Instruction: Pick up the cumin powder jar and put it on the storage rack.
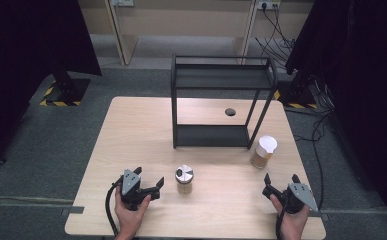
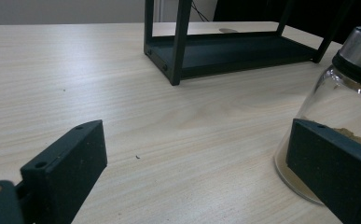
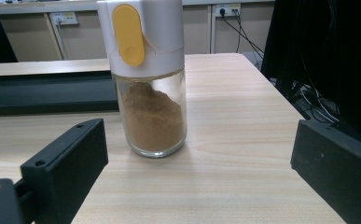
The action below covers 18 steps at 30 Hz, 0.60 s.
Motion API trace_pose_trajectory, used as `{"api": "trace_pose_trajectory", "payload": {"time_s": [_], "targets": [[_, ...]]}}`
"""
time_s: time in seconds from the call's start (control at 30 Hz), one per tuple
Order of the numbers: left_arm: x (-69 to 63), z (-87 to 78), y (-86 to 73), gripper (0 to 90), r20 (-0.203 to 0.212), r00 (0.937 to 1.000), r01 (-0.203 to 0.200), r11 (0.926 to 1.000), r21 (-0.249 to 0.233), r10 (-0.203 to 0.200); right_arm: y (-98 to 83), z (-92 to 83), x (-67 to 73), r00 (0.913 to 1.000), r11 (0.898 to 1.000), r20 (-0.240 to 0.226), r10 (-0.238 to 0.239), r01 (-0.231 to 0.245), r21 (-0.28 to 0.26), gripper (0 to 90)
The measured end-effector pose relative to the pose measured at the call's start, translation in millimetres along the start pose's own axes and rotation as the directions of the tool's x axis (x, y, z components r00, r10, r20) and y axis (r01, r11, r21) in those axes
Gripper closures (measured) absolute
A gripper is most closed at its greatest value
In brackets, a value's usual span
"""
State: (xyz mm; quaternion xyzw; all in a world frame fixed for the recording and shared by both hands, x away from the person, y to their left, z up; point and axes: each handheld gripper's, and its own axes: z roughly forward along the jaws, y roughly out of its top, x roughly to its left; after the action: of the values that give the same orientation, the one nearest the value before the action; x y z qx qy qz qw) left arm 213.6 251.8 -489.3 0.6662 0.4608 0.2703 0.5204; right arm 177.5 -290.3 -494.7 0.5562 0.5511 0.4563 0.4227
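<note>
Both hand-held grippers sit at the near edge of the worktop (image 1: 131, 130), jaws spread wide, nothing in either one. The left hand-held gripper (image 1: 150, 182) is at about 7 o'clock on the worktop, the right hand-held gripper (image 1: 281, 180) at about 5 o'clock.

The steel-lid jar (image 1: 184, 179) stands upright just off the left one's tips, at its 3 o'clock in the high view. In the left gripper view that jar (image 2: 341, 112) is right behind the right-hand jaw, partly covered by it, with a thin layer of brown powder at the bottom. Can't tell if the jaw is touching the glass.

The white-cap jar (image 1: 264, 152) stands upright at roughly 11 o'clock from the right one, near it but apart. In the right gripper view this jar (image 3: 149, 93) is straight ahead between the jaws' lines, about half full of brown powder, yellow tab on the cap, bare wood in between.

The black rack (image 1: 221, 102) stands at 12 o'clock, behind both jars; the white-cap jar is just beside its front right leg. Cables (image 1: 313, 135) trail off the right edge onto the floor.
</note>
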Motion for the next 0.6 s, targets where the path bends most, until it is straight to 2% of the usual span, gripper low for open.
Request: {"api": "trace_pose_trajectory", "payload": {"time_s": [0.23, 0.43, 0.6], "targets": [[1.4, -0.8, -1.8, 3.0, 0.018, 0.9998, -0.004, 0.9999, -0.010, 0.004, 0.1, 0.0, 0.3, 1.0000, 1.000, -0.002, -0.004, 0.004, 0.000, 3.9], [2.8, -5.9, 0.2, 0.5, 0.067, 0.9978, 0.007, 0.9991, -0.043, -0.004, 0.3, 0.1, 0.1, 1.0000, 1.000, -0.003, -0.004, 0.004, 0.001, 4.0], [-2.6, -10.1, 4.6, 0.2, 0.110, 0.9938, -0.012, 0.9969, -0.078, 0.021, 0.8, 0.3, 0.7, 0.9999, 1.000, -0.003, -0.010, 0.010, 0.005, 4.0]]}}
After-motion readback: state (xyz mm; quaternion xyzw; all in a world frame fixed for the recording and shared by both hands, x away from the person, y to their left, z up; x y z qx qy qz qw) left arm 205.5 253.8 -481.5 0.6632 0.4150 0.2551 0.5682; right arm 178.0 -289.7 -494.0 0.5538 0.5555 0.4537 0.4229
